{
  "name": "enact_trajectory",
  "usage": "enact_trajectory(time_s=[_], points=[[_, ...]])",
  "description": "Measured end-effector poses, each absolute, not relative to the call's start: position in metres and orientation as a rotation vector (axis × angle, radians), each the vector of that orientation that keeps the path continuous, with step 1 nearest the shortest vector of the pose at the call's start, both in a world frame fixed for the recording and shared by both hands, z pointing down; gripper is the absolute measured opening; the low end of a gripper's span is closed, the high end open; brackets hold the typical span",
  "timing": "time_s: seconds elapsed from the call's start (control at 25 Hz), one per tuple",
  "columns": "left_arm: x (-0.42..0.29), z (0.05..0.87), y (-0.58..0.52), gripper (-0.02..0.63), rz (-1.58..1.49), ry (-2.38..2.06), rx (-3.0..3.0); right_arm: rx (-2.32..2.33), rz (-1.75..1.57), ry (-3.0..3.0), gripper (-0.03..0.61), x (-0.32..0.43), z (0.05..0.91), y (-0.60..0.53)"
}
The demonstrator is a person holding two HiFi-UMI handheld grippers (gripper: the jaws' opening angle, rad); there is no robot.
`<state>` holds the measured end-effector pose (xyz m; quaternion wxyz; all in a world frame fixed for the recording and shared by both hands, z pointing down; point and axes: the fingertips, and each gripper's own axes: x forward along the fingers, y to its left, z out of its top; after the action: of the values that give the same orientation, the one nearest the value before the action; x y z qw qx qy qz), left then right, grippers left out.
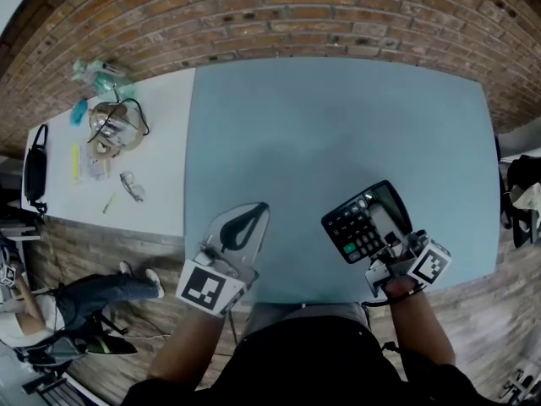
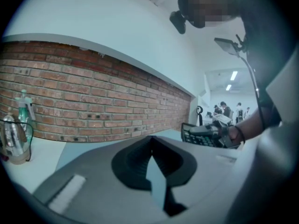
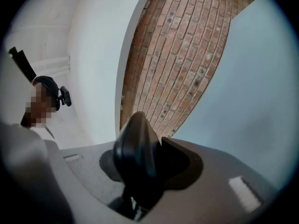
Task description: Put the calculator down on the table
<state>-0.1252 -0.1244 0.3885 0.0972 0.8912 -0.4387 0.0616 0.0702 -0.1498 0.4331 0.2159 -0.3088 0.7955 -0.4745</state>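
right hand-held gripper (image 1: 390, 248) clamped on the calculator (image 1: 363, 220) at its near edge, lower right of frame, over the blue tabletop (image 1: 338, 125). Looks not set down yet. left hand-held gripper (image 1: 245, 222) closed, empty, lower centre. Left to do: lower, rest it flat, release.

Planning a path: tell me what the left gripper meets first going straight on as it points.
Probably the brick wall; ahead of the left gripper the blue table looks free, though depth is unclear.
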Motion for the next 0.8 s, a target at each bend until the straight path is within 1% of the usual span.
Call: enact_trajectory(time_s=[0.28, 0.44, 0.64, 0.8], points=[[-0.133, 0.419, -0.116, 0.003, 0.261, -1.298, 2.639, -0.883, -1.354, 2.215, 0.132, 0.068, 0.451, -0.148], [-0.125, 0.422, -0.116, 0.003, 0.241, -1.283, 2.598, -0.845, -1.378, 2.2, 0.132, 0.067, 0.453, -0.143], [-0.13, 0.439, -0.112, 0.003, 0.302, -1.278, 2.625, -0.845, -1.402, 2.188, 0.132, 0.059, 0.462, -0.143], [-0.132, 0.443, -0.111, 0.003, 0.289, -1.282, 2.608, -0.845, -1.424, 2.199, 0.132, 0.056, 0.471, -0.142]])
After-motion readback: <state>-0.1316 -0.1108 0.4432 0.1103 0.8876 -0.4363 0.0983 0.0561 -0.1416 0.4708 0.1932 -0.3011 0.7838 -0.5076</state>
